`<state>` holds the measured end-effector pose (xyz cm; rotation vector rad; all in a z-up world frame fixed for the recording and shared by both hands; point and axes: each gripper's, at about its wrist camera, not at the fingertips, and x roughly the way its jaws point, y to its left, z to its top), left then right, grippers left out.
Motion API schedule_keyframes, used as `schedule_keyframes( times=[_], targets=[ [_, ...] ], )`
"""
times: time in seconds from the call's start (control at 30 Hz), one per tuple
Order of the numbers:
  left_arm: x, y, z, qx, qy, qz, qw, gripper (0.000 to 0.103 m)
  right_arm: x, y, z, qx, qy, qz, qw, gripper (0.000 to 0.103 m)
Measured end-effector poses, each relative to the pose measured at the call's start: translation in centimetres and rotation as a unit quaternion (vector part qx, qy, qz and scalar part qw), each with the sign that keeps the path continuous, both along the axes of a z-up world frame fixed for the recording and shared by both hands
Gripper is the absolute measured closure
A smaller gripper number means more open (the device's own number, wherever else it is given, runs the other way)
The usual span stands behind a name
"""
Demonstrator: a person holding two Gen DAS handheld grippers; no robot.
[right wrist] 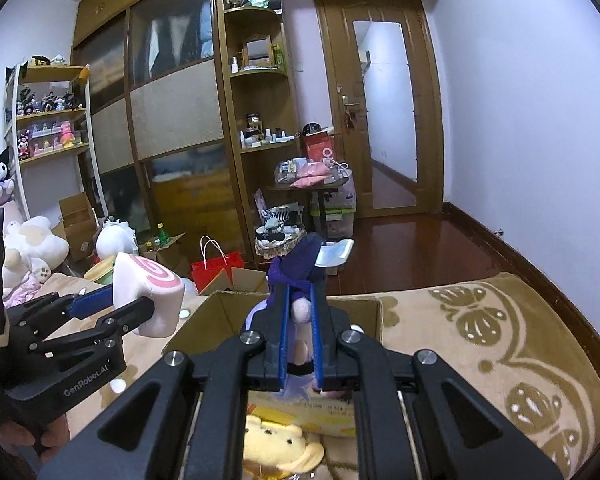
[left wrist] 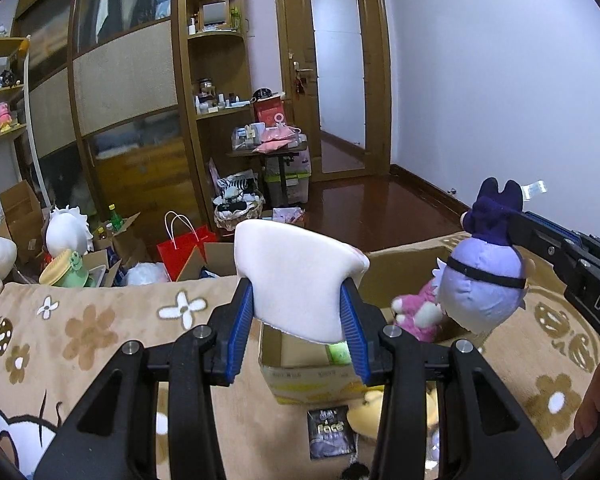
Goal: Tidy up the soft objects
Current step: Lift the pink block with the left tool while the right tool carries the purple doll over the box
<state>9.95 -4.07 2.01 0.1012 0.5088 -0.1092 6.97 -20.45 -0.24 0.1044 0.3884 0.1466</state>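
The left gripper, marked "GenRobot.AI", clamps a white roll plush at frame centre. The right gripper pinches a purple plush above the box.

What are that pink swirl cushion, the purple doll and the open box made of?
Swirl cushion: seemingly soft plush, matte and fuzzy; it dents where the left gripper pinches it. Purple doll: stuffed fabric, likely fleece, with a short nap and visible seams. Box: brown corrugated cardboard, dull, with raw flap edges.
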Motion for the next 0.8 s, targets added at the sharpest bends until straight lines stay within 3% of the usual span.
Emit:
schedule_keyframes(
  times=[0.27,0.4,0.8],
  targets=[
    [2.3,-0.3,-0.6,0.001,-0.009,0.006,0.9999,0.062,2.4,0.2,-0.7,-0.006,0.0,0.005,1.0,0.093],
    [3.1,-0.2,-1.1,-0.01,-0.001,-0.001,0.9999,0.062,3.2,0.3,-1.5,-0.008,0.004,0.005,1.0,0.093],
    [5.3,-1.9,-3.8,0.009,0.029,-0.031,0.9991,0.061,5.0,0.2,-4.9,0.005,0.039,0.009,0.999,0.092]
  ],
)
